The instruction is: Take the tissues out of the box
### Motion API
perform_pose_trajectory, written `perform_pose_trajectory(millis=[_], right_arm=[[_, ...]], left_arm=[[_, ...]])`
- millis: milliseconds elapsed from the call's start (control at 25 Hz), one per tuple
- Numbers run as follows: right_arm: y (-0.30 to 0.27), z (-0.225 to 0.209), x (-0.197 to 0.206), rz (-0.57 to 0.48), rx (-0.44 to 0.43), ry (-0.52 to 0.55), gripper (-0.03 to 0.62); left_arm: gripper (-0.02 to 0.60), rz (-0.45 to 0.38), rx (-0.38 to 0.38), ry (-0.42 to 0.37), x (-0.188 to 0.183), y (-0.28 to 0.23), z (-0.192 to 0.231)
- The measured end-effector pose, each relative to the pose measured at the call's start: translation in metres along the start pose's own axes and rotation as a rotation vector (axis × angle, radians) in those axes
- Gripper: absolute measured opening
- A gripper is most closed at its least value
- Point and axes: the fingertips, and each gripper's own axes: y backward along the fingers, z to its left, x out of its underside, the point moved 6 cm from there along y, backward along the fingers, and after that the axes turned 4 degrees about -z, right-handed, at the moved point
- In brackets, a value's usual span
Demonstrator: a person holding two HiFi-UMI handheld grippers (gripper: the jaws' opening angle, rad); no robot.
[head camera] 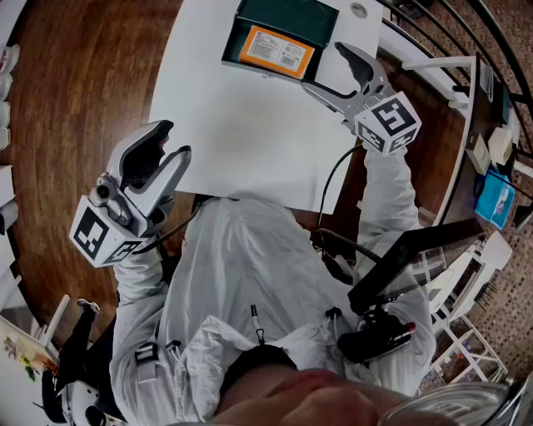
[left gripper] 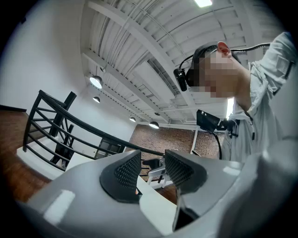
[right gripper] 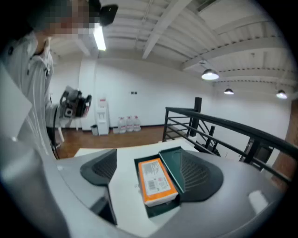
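A dark green box point(head camera: 287, 18) lies open at the far end of the white table point(head camera: 250, 133), with an orange-topped tissue pack point(head camera: 276, 50) in it. My right gripper point(head camera: 333, 73) hovers just right of the box, open and empty. In the right gripper view the pack point(right gripper: 156, 181) and the box's lid point(right gripper: 168, 160) show between the wide jaws of that gripper point(right gripper: 149, 173), beyond the pads and untouched. My left gripper point(head camera: 171, 141) is held off the table's left edge over the floor. It points up at the ceiling, shut, and this gripper point(left gripper: 152, 169) holds nothing.
Brown wooden floor point(head camera: 75, 100) surrounds the table. A black railing point(head camera: 466, 33) runs along the right, with white frames point(head camera: 466, 274) and a blue item point(head camera: 497, 200) beside it. The person's white coat point(head camera: 250, 283) fills the near side. A water dispenser point(right gripper: 101, 116) stands far off.
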Motion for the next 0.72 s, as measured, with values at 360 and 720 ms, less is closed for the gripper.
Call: perform_pose_trajectory(millis=[360, 720], right_arm=[[-0.095, -0.02, 0.078, 0.462, -0.138, 0.231, 0.419], [-0.128, -0.026, 0.105, 0.61, -0.263, 0.217, 0.419]], left_arm=[[0.42, 0.087, 0.083, -0.075, 0.003, -0.007, -0.014], [0.42, 0.073, 0.038, -0.033, 0.007, 0.007, 0.012]])
